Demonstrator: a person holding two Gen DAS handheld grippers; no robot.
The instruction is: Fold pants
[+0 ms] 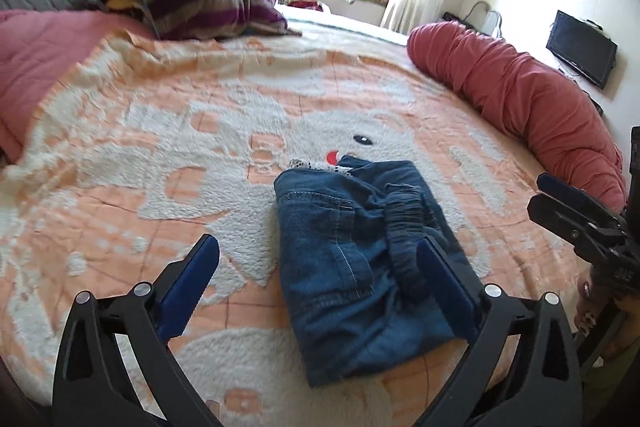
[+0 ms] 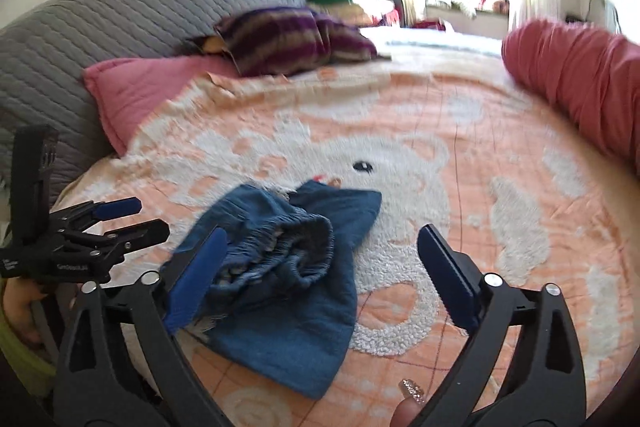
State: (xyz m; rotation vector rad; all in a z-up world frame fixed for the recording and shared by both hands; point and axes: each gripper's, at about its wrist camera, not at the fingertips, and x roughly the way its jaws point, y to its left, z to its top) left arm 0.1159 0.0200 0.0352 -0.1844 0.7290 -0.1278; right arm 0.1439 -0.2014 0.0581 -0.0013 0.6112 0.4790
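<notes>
While both hand-held grippers, left hand-held gripper (image 1: 318,281) and right hand-held gripper (image 2: 322,265), gape released, folded denim pants (image 1: 356,259) lie on bed blanket (image 1: 160,131); folding seems complete, next move: withdraw.

One pants (image 1: 360,259), two hand-held grippers (image 1: 320,267)

Folded jeans (image 1: 360,259) on blanketed bed (image 1: 160,131)
</notes>
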